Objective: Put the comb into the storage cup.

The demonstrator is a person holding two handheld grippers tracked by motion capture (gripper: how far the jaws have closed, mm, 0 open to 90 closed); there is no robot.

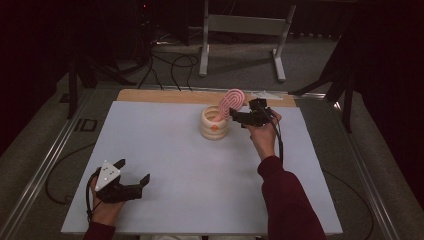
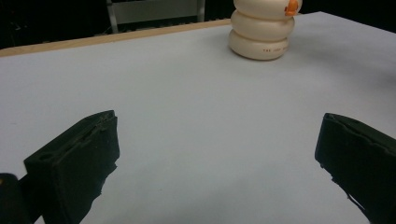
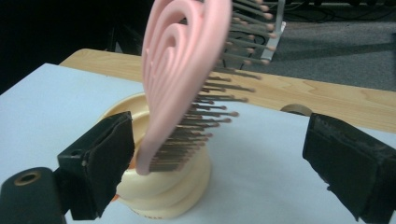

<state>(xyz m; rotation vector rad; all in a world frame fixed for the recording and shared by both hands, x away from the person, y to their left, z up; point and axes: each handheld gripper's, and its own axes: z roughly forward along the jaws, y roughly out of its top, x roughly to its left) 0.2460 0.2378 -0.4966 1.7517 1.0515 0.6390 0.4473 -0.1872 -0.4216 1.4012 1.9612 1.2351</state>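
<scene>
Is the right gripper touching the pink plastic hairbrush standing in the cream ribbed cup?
Apart. Right gripper view: right gripper jaws stand wide, gaps beside the pink plastic hairbrush.

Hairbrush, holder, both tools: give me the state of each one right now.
Pink hairbrush: standing in the holder, handle down, head leaning out over the rim, released.
Cream ribbed holder: upright on the table, brush in it.
Right tool: open, jaws on either side of the brush, not gripping.
Left tool: open, holding nothing, low over the white table.
</scene>
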